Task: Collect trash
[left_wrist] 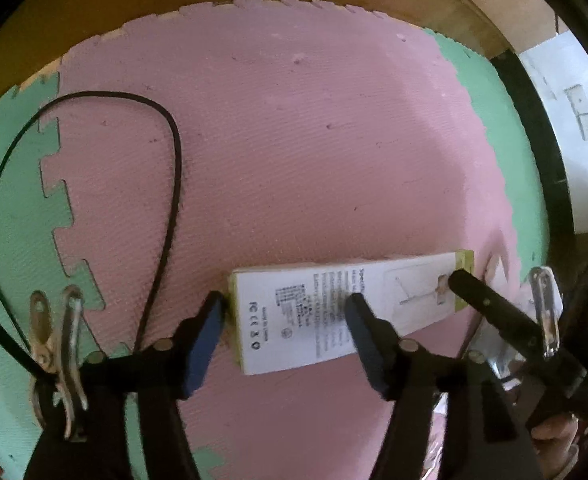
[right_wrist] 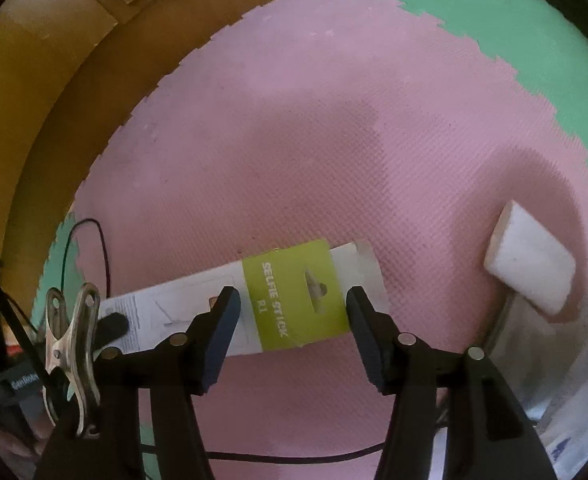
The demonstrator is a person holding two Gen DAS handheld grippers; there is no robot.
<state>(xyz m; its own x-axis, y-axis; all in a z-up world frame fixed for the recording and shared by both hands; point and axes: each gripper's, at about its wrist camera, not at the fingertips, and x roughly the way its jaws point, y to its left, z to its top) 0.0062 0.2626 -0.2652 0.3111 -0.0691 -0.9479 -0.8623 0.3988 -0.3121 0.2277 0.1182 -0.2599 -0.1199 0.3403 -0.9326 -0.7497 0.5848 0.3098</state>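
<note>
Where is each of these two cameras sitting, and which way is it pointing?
Left wrist: on the left gripper, looking steeply down at the selfie stick box on the pink mat; own open jaws show, plus the right gripper.
Right wrist: on the right gripper, looking down at the box's green end; open jaws, white block to the right.
Shared: box, mat, black cable.

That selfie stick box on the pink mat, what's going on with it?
A person holding two grippers is reaching down over the selfie stick box, which lies flat on the pink foam mat. The left gripper straddles one end, the right gripper the green-labelled end. Both are open; the box isn't lifted.
</note>
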